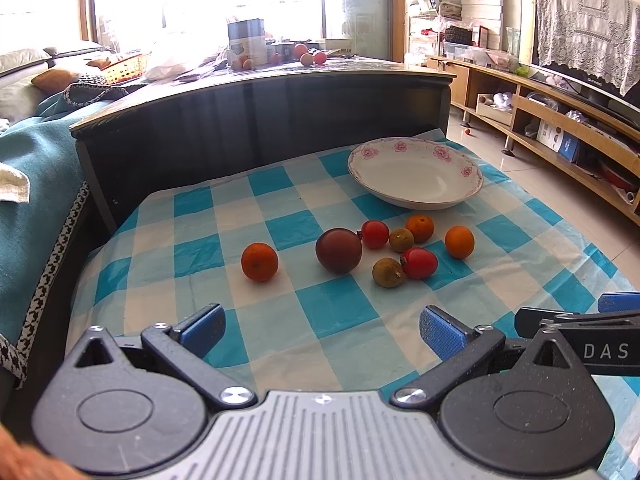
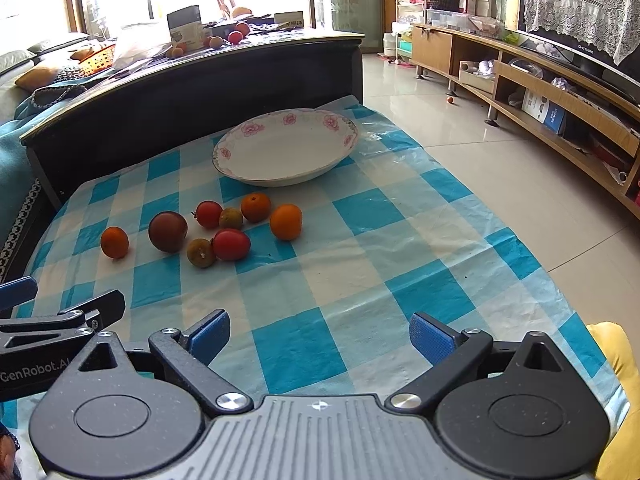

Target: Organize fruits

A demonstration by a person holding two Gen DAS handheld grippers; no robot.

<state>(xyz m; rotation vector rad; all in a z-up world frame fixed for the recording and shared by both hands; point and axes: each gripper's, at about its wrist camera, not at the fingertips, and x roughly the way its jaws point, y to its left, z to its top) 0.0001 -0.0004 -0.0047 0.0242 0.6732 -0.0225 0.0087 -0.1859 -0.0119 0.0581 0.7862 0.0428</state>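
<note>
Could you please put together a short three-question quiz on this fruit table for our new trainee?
1. True or false: the floral dish already holds fruit.
2. How many fruits lie on the checked cloth?
3. Which fruit lies apart on the left: A the dark plum, B an orange, C a tomato?

Key:
1. False, it is empty.
2. Eight.
3. B.

Both the left tongs and right tongs are open, holding nothing.
</note>
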